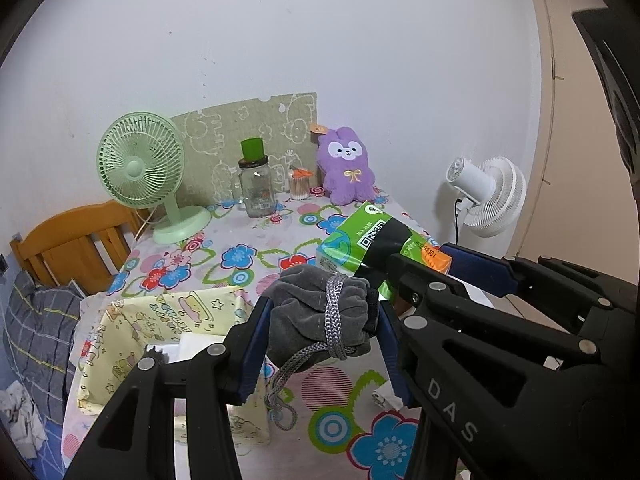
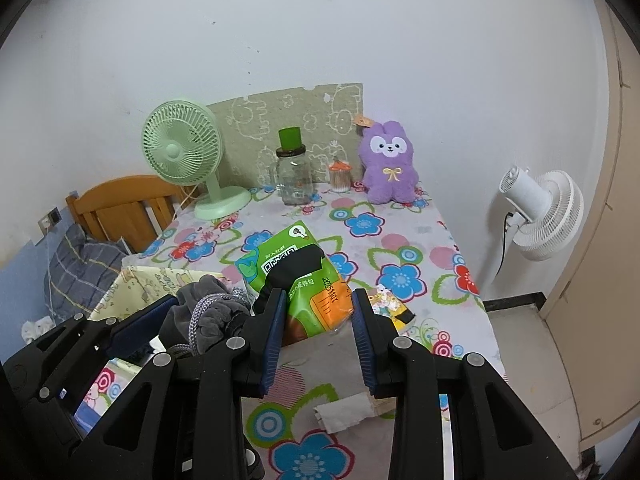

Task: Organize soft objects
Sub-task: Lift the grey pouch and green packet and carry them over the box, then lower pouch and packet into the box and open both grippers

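The soft grey pouch (image 1: 320, 312) is squeezed between the left gripper (image 1: 320, 334) pads, and the light, slippery tissue pack (image 2: 308, 280) is clamped by the right gripper (image 2: 318, 332) at its middle.

The tongs (image 1: 452, 408) read "DAS"; the green tissue pack (image 2: 316, 280) bears a QR code.
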`<state>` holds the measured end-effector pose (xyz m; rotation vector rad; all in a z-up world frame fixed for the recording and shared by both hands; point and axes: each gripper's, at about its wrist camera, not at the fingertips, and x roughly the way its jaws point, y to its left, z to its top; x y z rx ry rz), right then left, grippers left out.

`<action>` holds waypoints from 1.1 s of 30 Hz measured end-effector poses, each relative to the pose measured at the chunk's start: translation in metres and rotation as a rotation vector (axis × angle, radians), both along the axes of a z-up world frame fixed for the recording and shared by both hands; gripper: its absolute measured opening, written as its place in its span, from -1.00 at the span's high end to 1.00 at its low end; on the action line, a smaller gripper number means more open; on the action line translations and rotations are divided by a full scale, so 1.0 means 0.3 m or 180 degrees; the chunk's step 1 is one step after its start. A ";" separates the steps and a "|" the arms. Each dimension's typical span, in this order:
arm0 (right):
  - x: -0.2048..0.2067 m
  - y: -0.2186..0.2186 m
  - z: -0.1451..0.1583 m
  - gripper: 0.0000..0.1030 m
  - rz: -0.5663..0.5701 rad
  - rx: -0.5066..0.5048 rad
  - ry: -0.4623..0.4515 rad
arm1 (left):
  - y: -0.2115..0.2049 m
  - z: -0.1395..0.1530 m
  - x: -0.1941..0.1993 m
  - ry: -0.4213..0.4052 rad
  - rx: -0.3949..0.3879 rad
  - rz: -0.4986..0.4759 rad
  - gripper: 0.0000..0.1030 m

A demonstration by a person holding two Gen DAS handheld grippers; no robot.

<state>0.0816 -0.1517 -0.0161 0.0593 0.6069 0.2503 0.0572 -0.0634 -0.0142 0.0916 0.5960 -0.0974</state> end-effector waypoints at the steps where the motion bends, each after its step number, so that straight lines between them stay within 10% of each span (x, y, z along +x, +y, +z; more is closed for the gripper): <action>1: -0.004 0.010 0.003 0.30 0.0005 -0.0007 -0.0012 | 0.007 0.002 -0.001 -0.0003 -0.0004 0.0001 -0.04; 33: 0.088 0.392 -0.023 0.30 0.0496 -0.0035 0.0098 | 0.387 -0.060 0.062 0.0028 -0.0029 0.0498 -0.04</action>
